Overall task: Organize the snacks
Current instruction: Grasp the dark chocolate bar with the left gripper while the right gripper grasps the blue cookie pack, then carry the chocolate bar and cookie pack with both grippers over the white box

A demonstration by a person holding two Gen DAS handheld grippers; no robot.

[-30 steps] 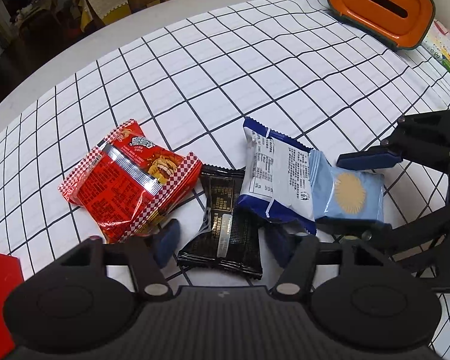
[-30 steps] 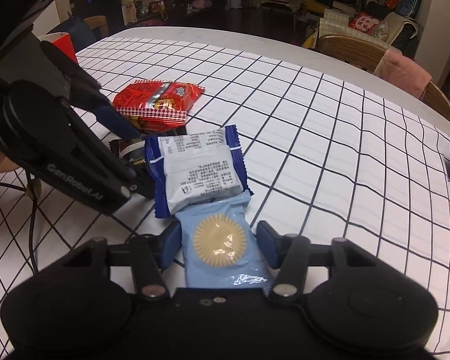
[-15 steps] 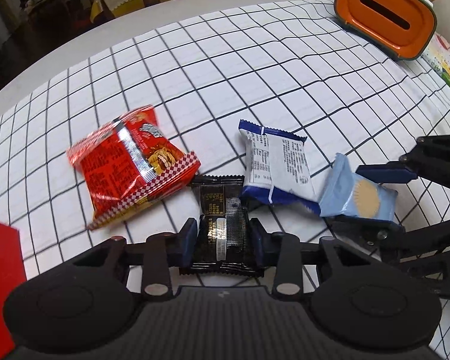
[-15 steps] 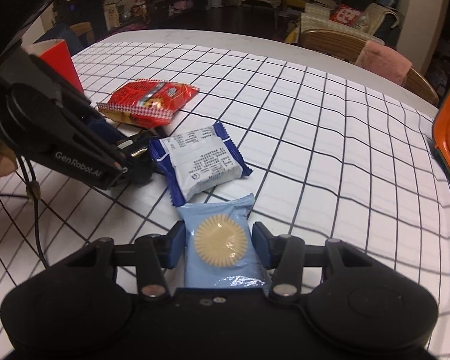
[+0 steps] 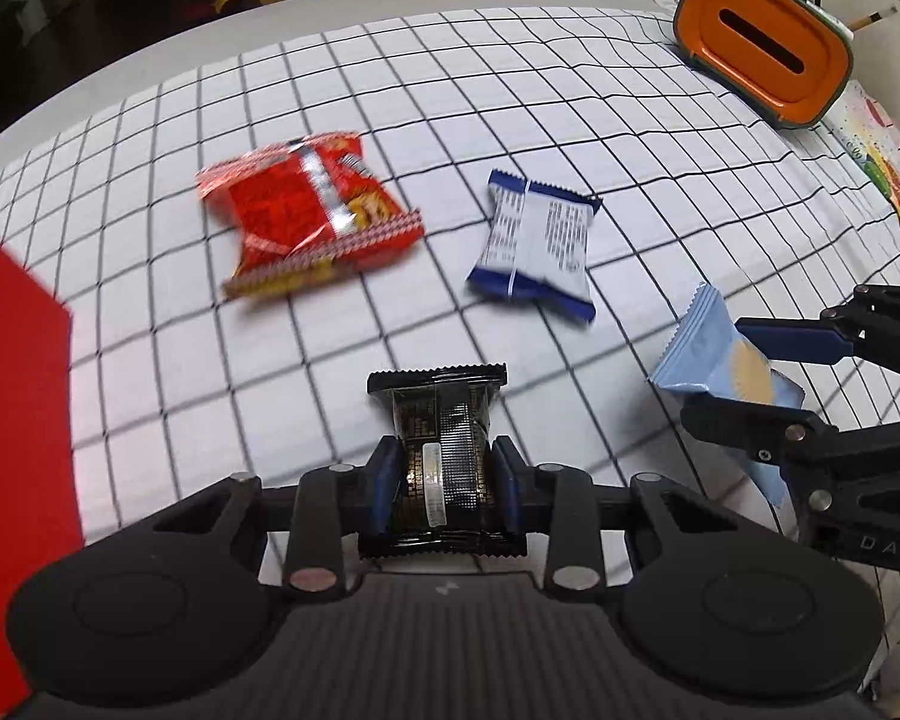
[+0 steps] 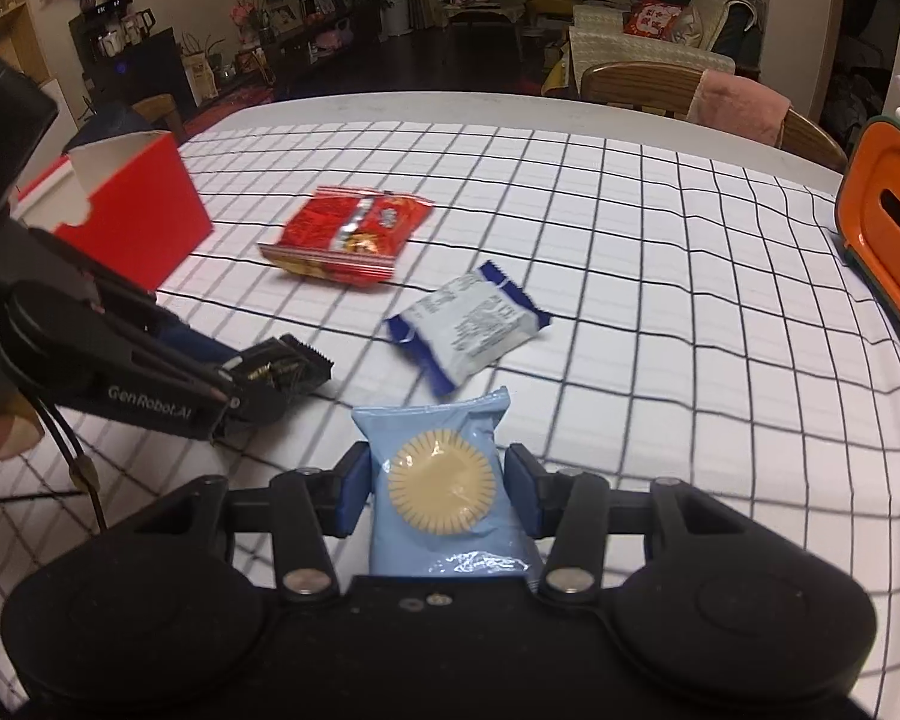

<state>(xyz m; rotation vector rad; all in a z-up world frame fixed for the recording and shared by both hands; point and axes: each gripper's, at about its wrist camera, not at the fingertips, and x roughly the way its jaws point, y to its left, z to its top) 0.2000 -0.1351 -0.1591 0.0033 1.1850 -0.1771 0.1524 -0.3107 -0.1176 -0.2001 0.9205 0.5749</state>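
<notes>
My left gripper (image 5: 444,480) is shut on a black snack pack (image 5: 441,420) and holds it above the checked tablecloth (image 5: 510,90). My right gripper (image 6: 441,492) is shut on a light blue biscuit pack (image 6: 444,480), also lifted; the pack shows in the left wrist view (image 5: 720,360) too. A red snack bag (image 5: 306,222) and a blue-and-white pack (image 5: 537,240) lie on the cloth ahead. In the right wrist view the red bag (image 6: 348,234) lies beyond the blue-and-white pack (image 6: 468,324), with the left gripper (image 6: 258,384) and its black pack (image 6: 288,366) at left.
An open red box (image 6: 138,210) stands at the table's left side, its wall at the left edge of the left wrist view (image 5: 12,420). An orange tissue holder (image 5: 762,42) stands at the far right. Chairs (image 6: 648,81) stand behind the table's far edge.
My left gripper closed on the black pack and lifted it back. My right gripper lifted the light blue pack. The red bag and blue-and-white pack stayed on the cloth.
</notes>
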